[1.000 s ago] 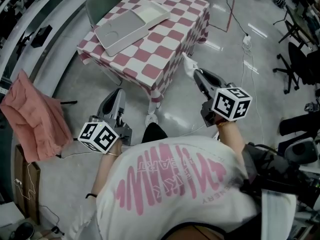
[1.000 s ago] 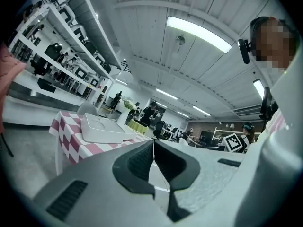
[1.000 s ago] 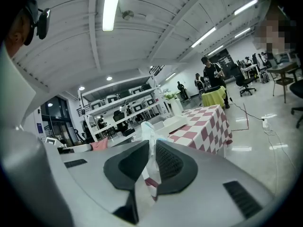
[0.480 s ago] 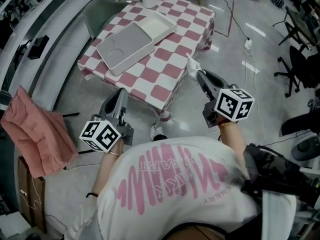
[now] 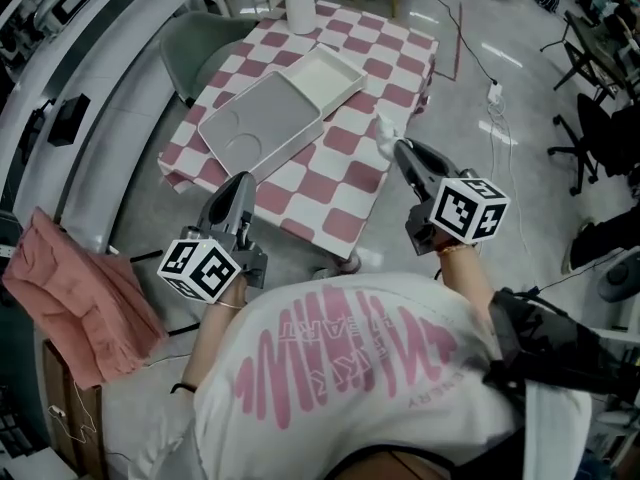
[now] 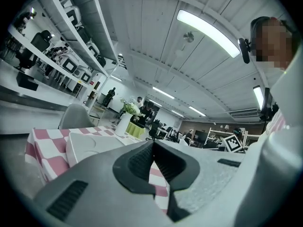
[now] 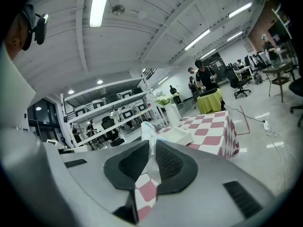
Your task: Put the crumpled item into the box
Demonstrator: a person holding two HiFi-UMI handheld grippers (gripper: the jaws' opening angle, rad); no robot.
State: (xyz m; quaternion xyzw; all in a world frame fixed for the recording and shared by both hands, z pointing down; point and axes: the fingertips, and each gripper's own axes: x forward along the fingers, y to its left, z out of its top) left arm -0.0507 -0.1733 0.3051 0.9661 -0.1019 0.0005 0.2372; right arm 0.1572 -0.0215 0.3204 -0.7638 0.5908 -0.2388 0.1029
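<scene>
On checked table (image 5: pixel 345 173), white box (image 5: pixel 330 72)

A table (image 5: pixel 345 183) stands on a shiny grey floor (image 5: pixel 490 168). A pink-and-white checked cloth covers the tabletop and hangs over the edges. An open white box (image 5: pixel 335 71) lies near the middle. Its deeper tray is toward the far side. Its flat lid (image 5: pixel 255 128), which has a round hollow in it, is spread open toward the near left corner and touches the tray along one edge. A white vase (image 5: pixel 300 10) with green leaves stands upright at the far edge, apart from the box. A grey-green chair (image 5: pixel 200 53) sits at the table's left side. To the right of the table, a white power strip (image 5: pixel 492 90) and thin cables lie on the floor.
</scene>
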